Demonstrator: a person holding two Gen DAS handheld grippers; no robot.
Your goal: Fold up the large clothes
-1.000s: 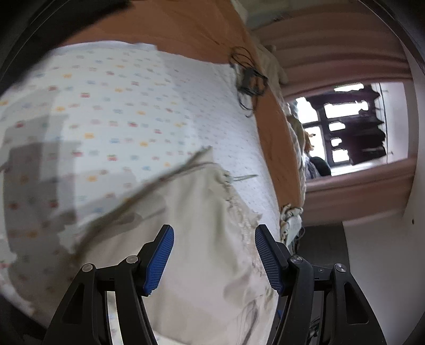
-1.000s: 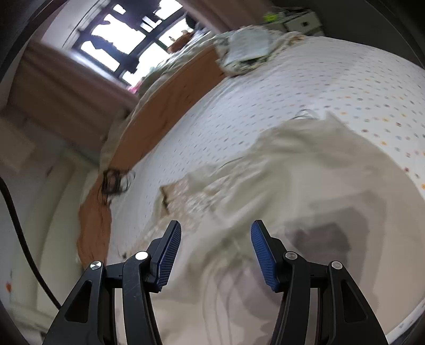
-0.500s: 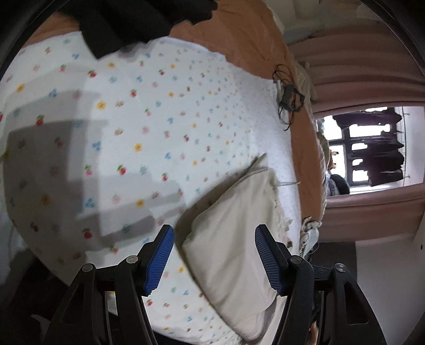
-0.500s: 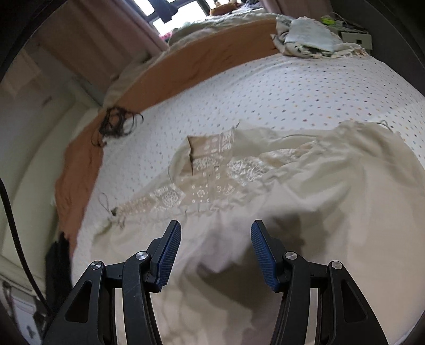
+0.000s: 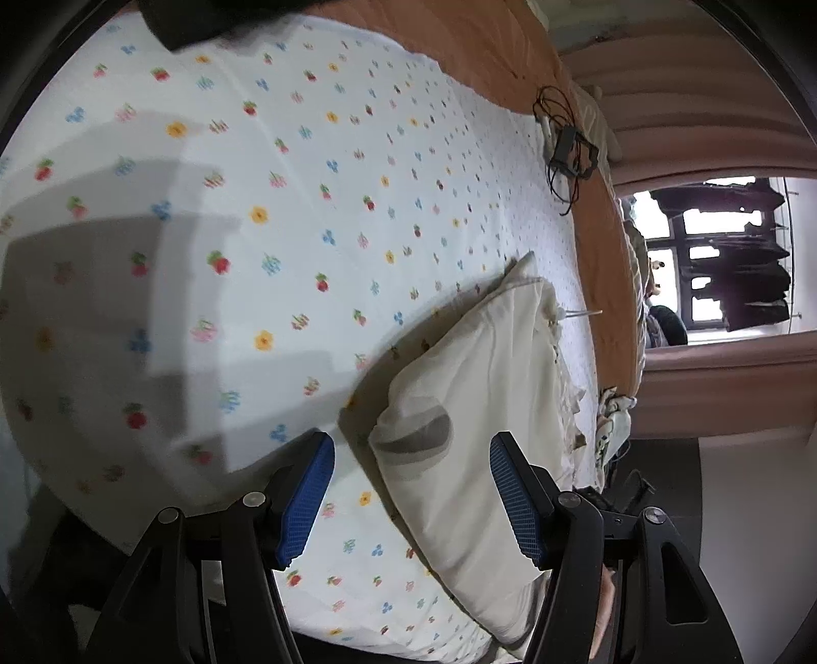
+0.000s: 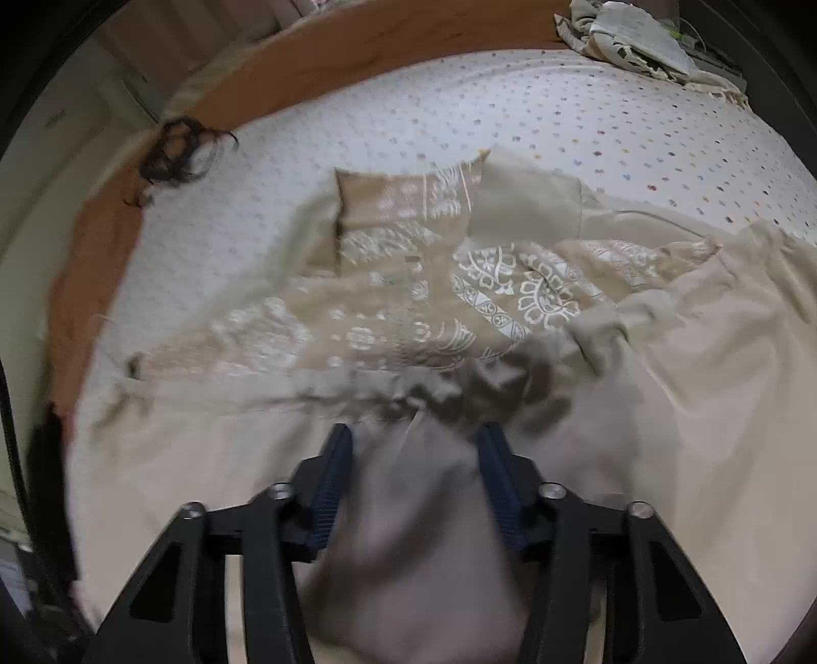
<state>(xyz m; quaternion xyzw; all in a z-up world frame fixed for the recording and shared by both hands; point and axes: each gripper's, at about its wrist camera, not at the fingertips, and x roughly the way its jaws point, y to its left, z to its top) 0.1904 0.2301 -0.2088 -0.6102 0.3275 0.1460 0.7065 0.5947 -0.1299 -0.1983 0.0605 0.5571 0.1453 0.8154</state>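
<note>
**Pinching the cream cloth to start a fold**

Up close in the right wrist view: right gripper [image 6: 414, 459] with blue pads, jaws just been closing, a bunched ridge of the big cream cotton garment [image 6: 664, 408] between them. Pads look to be touching the cloth, but too blurry to call it a firm pinch. Up close in the left wrist view: left gripper [image 5: 411, 490] with jaws wide apart, grasping nothing, one folded cream edge [image 5: 475, 408] lying between the pads and below them.

For a good step, probably best to squeeze all the way before lifting, catch only the top layer, then lift slowly so the cloth does not slip. Left side likely needs to drop onto its edge and pinch too, so both corners go over together.

A bit farther: the tan panel with white patterns [image 6: 459, 286], crumpled, part of the same garment. Under it all, a white bed sheet with little coloured flowers [image 5: 306, 204]. Farther still: an orange blanket [image 5: 485, 51], a tangle of black cable [image 5: 567, 153], a pile of pale clothes [image 6: 638, 36], pink curtains and a bright window [image 5: 715, 265].
</note>
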